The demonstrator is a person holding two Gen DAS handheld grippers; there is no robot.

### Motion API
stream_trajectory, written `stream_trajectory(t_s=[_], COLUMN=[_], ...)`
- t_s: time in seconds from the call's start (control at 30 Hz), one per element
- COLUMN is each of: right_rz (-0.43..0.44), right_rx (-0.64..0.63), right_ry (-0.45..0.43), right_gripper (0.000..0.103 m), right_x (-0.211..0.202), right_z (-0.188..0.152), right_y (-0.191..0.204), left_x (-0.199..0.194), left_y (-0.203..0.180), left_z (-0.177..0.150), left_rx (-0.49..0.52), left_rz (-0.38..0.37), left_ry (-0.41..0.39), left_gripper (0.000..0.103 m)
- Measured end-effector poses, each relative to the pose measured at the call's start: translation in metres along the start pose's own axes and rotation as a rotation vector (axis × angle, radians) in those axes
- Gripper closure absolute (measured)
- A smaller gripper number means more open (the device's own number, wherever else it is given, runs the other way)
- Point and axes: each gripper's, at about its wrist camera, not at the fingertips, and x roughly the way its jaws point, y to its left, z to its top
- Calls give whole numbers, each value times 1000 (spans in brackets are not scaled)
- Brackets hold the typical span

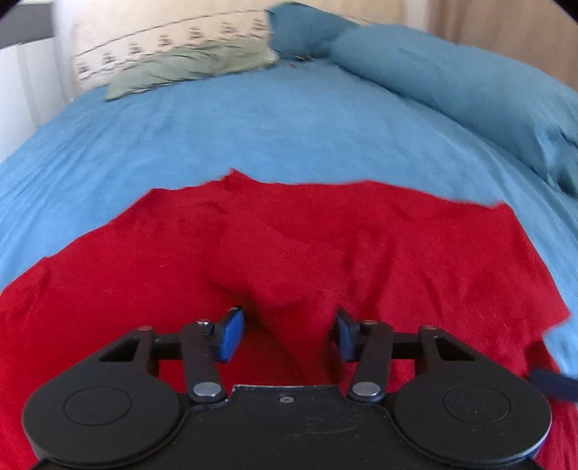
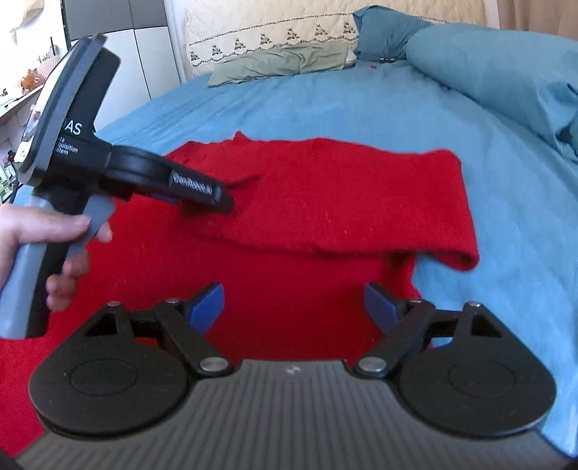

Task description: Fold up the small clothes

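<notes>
A red knit garment (image 1: 325, 246) lies spread on the blue bed sheet (image 1: 289, 119). In the right wrist view the garment (image 2: 325, 195) has its far part folded over, with a rolled edge at the right. My left gripper (image 1: 287, 334) is open and empty just above the red cloth. It also shows in the right wrist view (image 2: 216, 197), held by a hand at the left over the garment. My right gripper (image 2: 294, 307) is open and empty above the garment's near edge. One blue fingertip (image 1: 552, 383) of it shows at the right of the left wrist view.
A green pillow (image 2: 281, 63) and a cream embroidered headboard cover (image 2: 271, 29) sit at the far end of the bed. A bunched teal duvet (image 2: 498, 72) runs along the right side. White cabinets (image 2: 144, 54) and cluttered shelves stand at the left.
</notes>
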Motion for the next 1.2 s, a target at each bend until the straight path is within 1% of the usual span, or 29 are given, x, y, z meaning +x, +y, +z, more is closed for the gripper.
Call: stream_trajectory(t_s=[0.03,0.17,0.23,0.27,0.3,0.4,0.5,0.57,0.6,0.63,0.7,0.77,0.8,0.87,0.93,1.03,1.07,1.1,1.2], right_rz=[2,9,10,10,11,10,8,5,5,7,4,3,3,12,17,19,18,14,7], right_rx=[0,2,5,7,10,17,19,18,17,18,20,16,17,29,41,45,45,44,42], right_ry=[-3,-8,-9,-10,-10,-12,-13,-14,-14,-19,-29,-34,-39,-45,-42,-52,-54,-55,-43], right_gripper=[3,3,3,3,3,3,3,3,3,2,1,1,1,0,0,0,0,0,0], right_x=[1,4,4,5,5,5,7,7,7,7,8,8,7,7,9,9,10,12,21], right_z=[-1,0,1,2,2,3,7,7,7,7,7,7,7,8,12,17,18,19,20], right_y=[-1,-1,-3,-4,-4,-5,-6,-6,-7,-7,-3,-1,-1,-2,-2,1,3,3,4], left_x=[-1,-13,-16,-16,-14,-12,-13,-13,-14,-15,-21,-38,-50,-73,-96,-118,-120,-117,-98], left_y=[7,37,53,59,62,60,65,71,72,73,77,81,85,95,113,139,150,161,178], left_z=[-1,-15,-23,-27,-29,-26,-22,-19,-18,-17,-15,-8,-2,6,11,4,-1,-7,-30], left_rx=[-36,-176,-251,-291,-303,-280,-331,-362,-368,-375,-394,-405,-403,-408,-432,-449,-466,-489,-546], left_rz=[3,62,42,17,-9,-36,-84,-92,-88,-82,-99,-115,-106,-75,-43,37,55,53,63], left_ry=[-12,-59,-66,-71,-76,-95,-107,-114,-113,-112,-132,-194,-235,-311,-382,-449,-448,-430,-358], left_gripper=[48,48,50,50,51,51,51,66,91,99,99,99,99,99,99,99,99,99,99])
